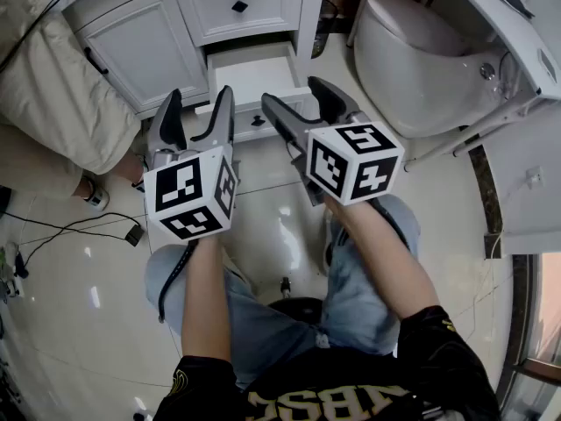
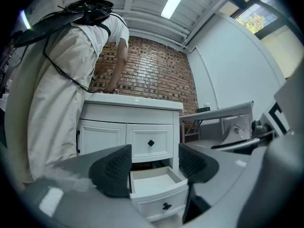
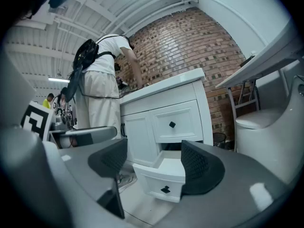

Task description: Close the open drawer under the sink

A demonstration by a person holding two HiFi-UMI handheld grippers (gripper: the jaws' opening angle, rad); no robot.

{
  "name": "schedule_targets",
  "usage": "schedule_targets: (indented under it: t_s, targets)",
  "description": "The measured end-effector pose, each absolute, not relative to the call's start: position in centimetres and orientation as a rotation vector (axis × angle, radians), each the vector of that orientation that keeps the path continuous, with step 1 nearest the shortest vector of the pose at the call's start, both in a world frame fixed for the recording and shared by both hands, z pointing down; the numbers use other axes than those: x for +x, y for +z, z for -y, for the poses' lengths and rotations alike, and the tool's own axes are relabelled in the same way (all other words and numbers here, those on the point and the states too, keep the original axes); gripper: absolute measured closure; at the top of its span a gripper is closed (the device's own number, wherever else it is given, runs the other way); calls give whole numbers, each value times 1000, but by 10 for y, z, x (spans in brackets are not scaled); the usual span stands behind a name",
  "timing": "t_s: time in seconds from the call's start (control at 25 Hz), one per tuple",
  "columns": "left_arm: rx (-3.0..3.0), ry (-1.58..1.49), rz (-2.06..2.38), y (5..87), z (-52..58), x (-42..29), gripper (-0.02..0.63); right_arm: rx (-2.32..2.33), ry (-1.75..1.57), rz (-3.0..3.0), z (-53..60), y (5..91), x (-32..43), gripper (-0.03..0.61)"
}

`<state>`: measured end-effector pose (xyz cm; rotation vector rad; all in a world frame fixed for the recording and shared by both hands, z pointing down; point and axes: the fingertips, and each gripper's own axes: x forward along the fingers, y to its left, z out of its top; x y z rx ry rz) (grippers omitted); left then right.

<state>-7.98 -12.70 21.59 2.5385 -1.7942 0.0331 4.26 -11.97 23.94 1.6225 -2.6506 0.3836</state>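
While pointing level at the cabinet [image 1: 145,46], holds left gripper [image 1: 200,95] and right gripper [image 1: 294,92] side by side above the floor [image 1: 79,296], just short of the drawer [image 1: 254,70], touching nothing. Shows both pairs of jaws spread wide, nothing between the pads. Finds the drawer pulled out at the cabinet's lower right, below a shut drawer [image 1: 238,7], knob [image 1: 257,121] facing near. Places a toilet [image 1: 412,51] to the right and a person [image 1: 44,95] in white at the cabinet's left.

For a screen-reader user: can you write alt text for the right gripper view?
The open right claw frames a pulled-out lower drawer of a white vanity cabinet; the upper drawer is shut. A person in white leans over the counter, and a toilet stands right.
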Motion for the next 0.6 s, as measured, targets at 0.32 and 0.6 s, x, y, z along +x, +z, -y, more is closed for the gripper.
schedule_targets:
  t_s: [0.32, 0.6]
  targets:
    - [2533, 111, 1773, 230, 163, -87, 301, 1442, 911, 2543, 148, 333, 41, 230]
    - [2530, 131, 1752, 240, 186, -85, 301, 1328, 1044, 2415, 158, 399, 29, 242]
